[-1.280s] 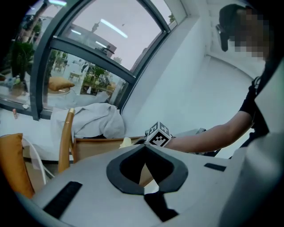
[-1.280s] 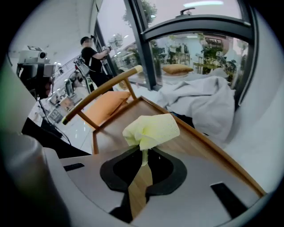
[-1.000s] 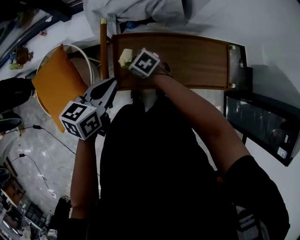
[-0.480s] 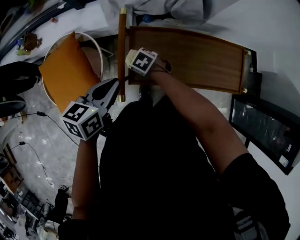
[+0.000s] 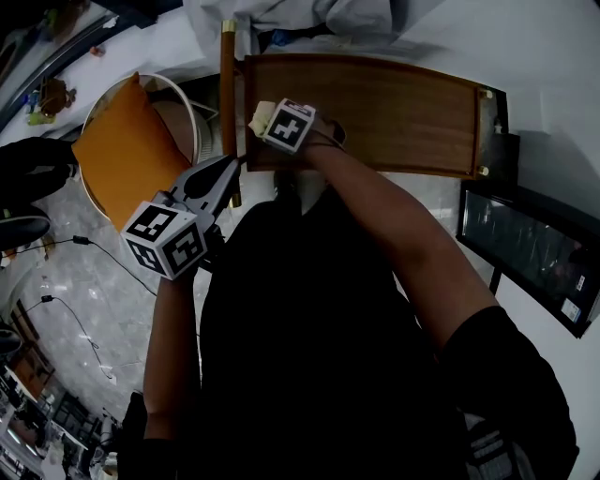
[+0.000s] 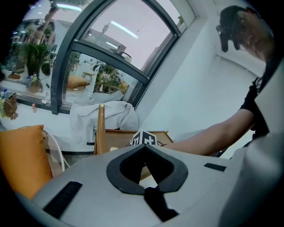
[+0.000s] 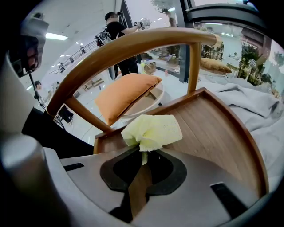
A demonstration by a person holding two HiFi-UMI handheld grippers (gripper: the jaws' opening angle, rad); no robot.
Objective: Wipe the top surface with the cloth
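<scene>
The wooden top surface has a raised rim. My right gripper is shut on a crumpled pale yellow cloth, which rests on the top near its left end. My left gripper hangs off the top, nearer to me and to the left. Its jaws are shut with nothing between them. In the left gripper view the right gripper's marker cube shows just beyond the jaw tips.
A wooden chair's curved back rail and post stand at the top's left edge. An orange cushion lies on the round seat. Pale fabric is heaped beyond the top. A dark framed panel is on the right.
The right gripper slid the cloth toward the top's left edge, then a little back to the right. The left gripper has hardly moved.
</scene>
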